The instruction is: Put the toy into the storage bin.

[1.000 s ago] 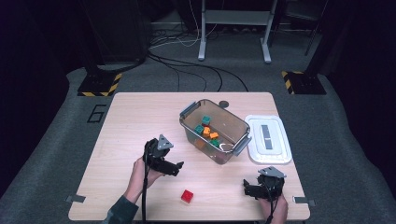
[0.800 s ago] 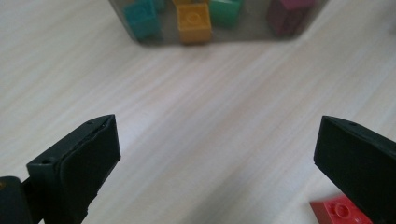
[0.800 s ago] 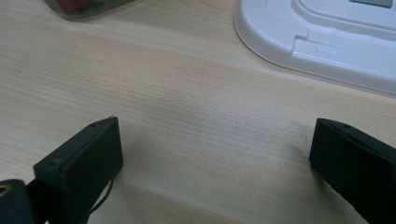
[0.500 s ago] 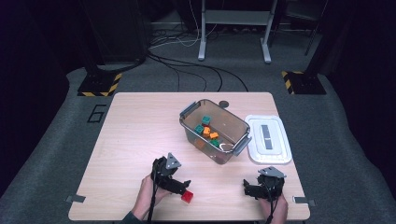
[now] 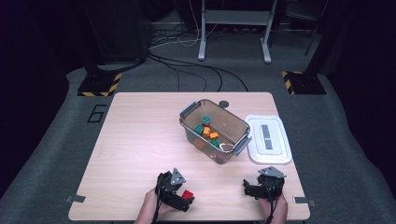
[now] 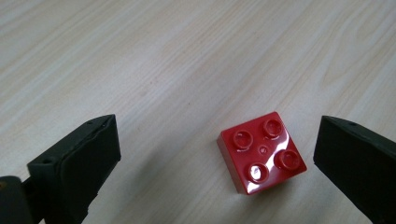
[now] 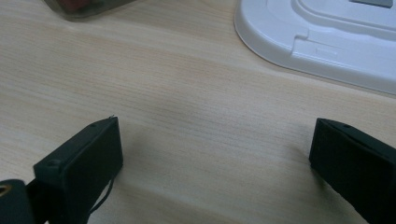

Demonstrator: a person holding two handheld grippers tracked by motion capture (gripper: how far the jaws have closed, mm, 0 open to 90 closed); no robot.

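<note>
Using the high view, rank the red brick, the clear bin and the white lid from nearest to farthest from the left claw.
1. Red brick, on the table right at the left claw, between its open jaws.
2. Clear bin, mid-table, up and to the right.
3. White lid, beyond the bin, near the table's right edge.

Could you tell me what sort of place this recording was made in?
Probably a lab or studio set up for recording: a lone wooden table on grey carpet, hazard-striped stand bases and loose cables.
</note>
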